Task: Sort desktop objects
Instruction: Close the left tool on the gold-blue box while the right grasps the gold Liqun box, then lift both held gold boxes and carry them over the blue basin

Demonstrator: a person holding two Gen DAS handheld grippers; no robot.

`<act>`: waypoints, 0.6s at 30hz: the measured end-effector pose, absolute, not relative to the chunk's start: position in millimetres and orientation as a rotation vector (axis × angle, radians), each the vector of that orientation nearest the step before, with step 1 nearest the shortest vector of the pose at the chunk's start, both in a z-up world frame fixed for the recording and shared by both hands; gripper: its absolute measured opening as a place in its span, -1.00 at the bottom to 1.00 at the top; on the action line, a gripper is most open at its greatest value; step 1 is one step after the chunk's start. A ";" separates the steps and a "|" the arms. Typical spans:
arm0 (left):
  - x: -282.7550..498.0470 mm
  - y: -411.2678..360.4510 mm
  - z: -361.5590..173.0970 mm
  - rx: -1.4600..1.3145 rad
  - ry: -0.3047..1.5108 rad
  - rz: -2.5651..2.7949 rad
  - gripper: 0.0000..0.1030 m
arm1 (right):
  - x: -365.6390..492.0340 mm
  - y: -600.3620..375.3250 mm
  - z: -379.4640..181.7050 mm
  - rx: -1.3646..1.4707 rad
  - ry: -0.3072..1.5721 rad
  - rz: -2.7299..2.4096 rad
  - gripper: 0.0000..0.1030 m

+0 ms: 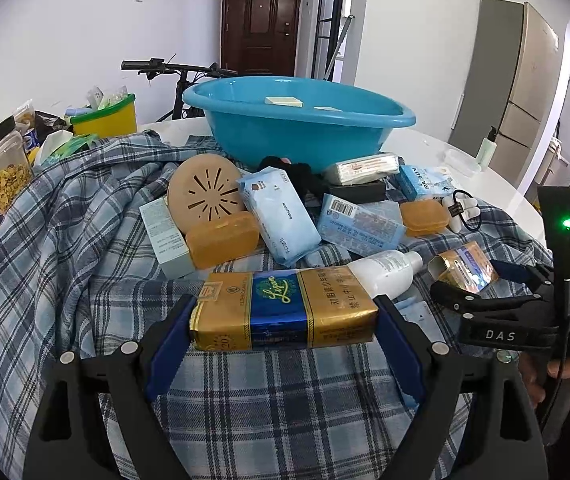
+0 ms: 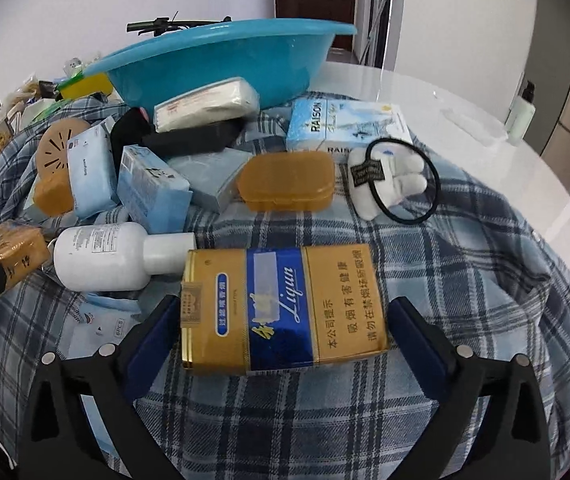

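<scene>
The left hand-held gripper (image 1: 285,316) pinches a gold-and-blue cigarette pack (image 1: 283,310) end to end, its blue pads pressed on both short ends, above the plaid shirt (image 1: 65,248) that covers much of the white table (image 1: 465,168). The right hand-held gripper (image 2: 283,332) stands spread around a second cigarette pack (image 2: 283,308) lying flat on the plaid shirt (image 2: 445,280); a clear gap shows at the right pad, while the left pad sits close to the pack's edge and contact there is hard to judge. In the left wrist view this second pack (image 1: 465,266) is half covered by the right gripper's black finger, and only part of a person's hand (image 1: 565,380) shows at the frame's edge.

A white bottle (image 2: 101,254) lies on its side just beside the second pack, its cap touching the pack's corner. Beyond it a heap crowds in front of the blue basin (image 1: 301,120): an amber pill box (image 2: 287,182), pale blue tissue packs (image 1: 279,216), a RAISON box (image 2: 345,128), a black hair tie with a white plush charm (image 2: 397,176) and a tan round disc (image 1: 205,196) (partly buried under the packs). A black item beneath the white wrapped pack (image 2: 205,104) cannot be made out. Inside the basin a pale yellow block (image 1: 284,100) shows; the basin's floor is hidden by its wall. Jars at the left edge are cut off.
</scene>
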State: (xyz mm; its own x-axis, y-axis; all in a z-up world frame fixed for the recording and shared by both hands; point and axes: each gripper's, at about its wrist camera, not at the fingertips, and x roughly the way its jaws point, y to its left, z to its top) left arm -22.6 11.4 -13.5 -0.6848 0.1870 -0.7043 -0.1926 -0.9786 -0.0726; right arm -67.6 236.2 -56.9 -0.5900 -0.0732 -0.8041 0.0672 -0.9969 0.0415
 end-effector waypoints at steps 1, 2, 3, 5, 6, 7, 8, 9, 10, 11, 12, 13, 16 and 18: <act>-22.6 11.6 -13.5 -1.131 0.012 2.708 0.72 | -65.9 237.7 -55.8 1.373 -0.024 -2.732 0.68; -22.3 11.0 -13.8 -1.131 0.010 2.708 0.72 | -64.1 239.8 -54.0 1.368 -0.039 -2.734 0.68; -21.8 10.5 -13.6 -1.129 0.009 2.710 0.72 | -62.0 240.8 -51.4 1.351 -0.051 -2.741 0.68; -20.8 9.6 -13.0 -1.121 0.007 2.715 0.72 | -57.1 240.9 -44.5 1.313 -0.048 -2.762 0.68; -20.6 9.1 -12.6 -1.118 0.007 2.717 0.72 | -54.9 240.1 -40.6 1.294 -0.034 -2.776 0.68; -20.6 8.9 -12.0 -1.116 0.007 2.720 0.72 | -52.6 239.1 -36.7 1.275 -0.023 -2.788 0.68; -19.8 8.9 -11.0 -1.110 0.007 2.723 0.72 | -49.8 238.2 -32.3 1.252 -0.019 -2.800 0.68; -19.5 8.9 -10.2 -1.106 0.006 2.725 0.72 | -47.0 237.5 -27.6 1.228 -0.019 -2.811 0.68; -19.2 8.6 -9.0 -1.102 0.006 2.728 0.72 | -45.5 236.2 -23.7 1.210 -0.021 -2.817 0.68; -19.0 8.9 -7.5 -1.096 0.007 2.732 0.72 | -44.2 234.9 -19.4 1.189 -0.021 -2.824 0.68; -18.4 9.1 -5.4 -1.087 0.009 2.739 0.72 | -42.6 233.3 -15.0 1.166 -0.017 -2.832 0.68; -18.1 9.4 -3.2 -1.078 0.009 2.744 0.72 | -41.2 231.7 -10.7 1.144 -0.009 -2.841 0.69; -16.6 8.8 6.2 -1.036 0.013 2.760 0.72 | -36.2 225.5 5.2 1.061 0.013 -2.869 0.69; -15.5 6.6 16.4 -0.996 0.001 2.772 0.72 | -33.7 224.5 16.0 1.006 0.015 -2.883 0.69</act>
